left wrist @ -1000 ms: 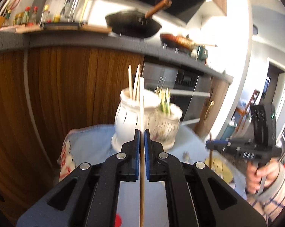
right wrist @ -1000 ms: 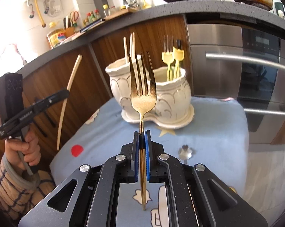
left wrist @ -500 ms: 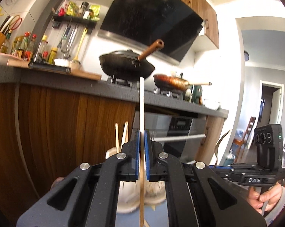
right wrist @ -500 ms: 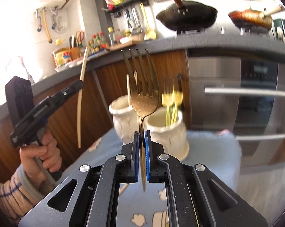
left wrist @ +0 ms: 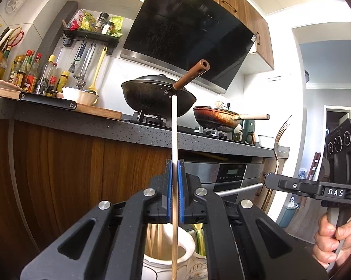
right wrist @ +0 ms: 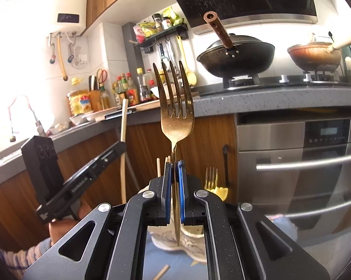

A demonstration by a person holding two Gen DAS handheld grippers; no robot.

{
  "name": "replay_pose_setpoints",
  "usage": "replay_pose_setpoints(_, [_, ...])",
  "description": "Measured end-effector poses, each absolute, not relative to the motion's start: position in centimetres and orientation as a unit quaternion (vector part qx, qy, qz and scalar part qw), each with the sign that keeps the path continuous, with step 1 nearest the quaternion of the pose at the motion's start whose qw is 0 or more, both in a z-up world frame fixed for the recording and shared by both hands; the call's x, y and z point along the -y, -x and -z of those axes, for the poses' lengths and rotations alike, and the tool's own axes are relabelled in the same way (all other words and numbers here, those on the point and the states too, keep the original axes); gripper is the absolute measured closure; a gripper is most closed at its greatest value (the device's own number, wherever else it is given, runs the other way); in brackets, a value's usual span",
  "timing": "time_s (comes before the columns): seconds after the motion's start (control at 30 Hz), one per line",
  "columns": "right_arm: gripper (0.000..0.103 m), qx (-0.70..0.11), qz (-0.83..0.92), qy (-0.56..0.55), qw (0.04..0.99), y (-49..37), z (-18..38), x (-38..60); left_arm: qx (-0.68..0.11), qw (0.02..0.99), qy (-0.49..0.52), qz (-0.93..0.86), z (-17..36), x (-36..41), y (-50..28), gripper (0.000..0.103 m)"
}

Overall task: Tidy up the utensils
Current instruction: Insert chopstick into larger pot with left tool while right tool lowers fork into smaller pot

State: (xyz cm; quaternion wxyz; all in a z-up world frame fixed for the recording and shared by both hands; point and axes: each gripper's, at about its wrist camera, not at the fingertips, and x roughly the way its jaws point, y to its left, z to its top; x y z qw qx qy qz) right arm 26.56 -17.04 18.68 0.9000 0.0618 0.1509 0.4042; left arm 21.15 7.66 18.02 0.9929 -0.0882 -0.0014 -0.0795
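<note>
While each gripper's fingers clamp one utensil—left gripper (left wrist: 174, 163) one chopstick (left wrist: 174, 126), right gripper (right wrist: 174, 164) one fork (right wrist: 175, 107).

Gold fork (right wrist: 176, 116); pale wooden chopstick (left wrist: 174, 140); white embossed holder (left wrist: 173, 256); light-blue cloth (right wrist: 166, 261), pattern unclear.

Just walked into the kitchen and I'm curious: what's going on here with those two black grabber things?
A person is sorting utensils with a handheld gripper in each hand. The left gripper is shut on a single wooden chopstick, held upright. The right gripper is shut on a gold fork, tines up. Both are raised above a white ceramic two-pot holder on a blue cloth; one pot holds chopsticks, the other forks. Neither utensil is in the holder yet.
</note>
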Motion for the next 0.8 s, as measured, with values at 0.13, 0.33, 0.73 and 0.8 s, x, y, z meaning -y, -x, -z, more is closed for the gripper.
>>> replay_pose_setpoints(0.13, [0.096,-0.144,-0.403,-0.064,0.902,-27.3,-19.1,16.6,0.024,0.992,0.099,0.072,-18.8,-8.0,-21.8,0.099])
replay_pose_setpoints(0.33, [0.096,-0.129,-0.389,-0.067,0.91,-28.0,-19.8,16.0,0.05,0.99,0.114,0.059,-19.9,-8.8,-22.9,0.099])
replay_pose_setpoints(0.73, [0.096,-0.154,-0.347,-0.042,0.924,-31.2,-16.8,14.7,0.028,0.993,0.11,0.019,-16.8,-8.7,-26.0,0.099])
replay_pose_setpoints(0.8, [0.096,-0.164,-0.343,-0.031,0.924,-31.5,-16.1,14.2,0.017,0.994,0.108,0.018,-16.0,-8.5,-25.9,0.099])
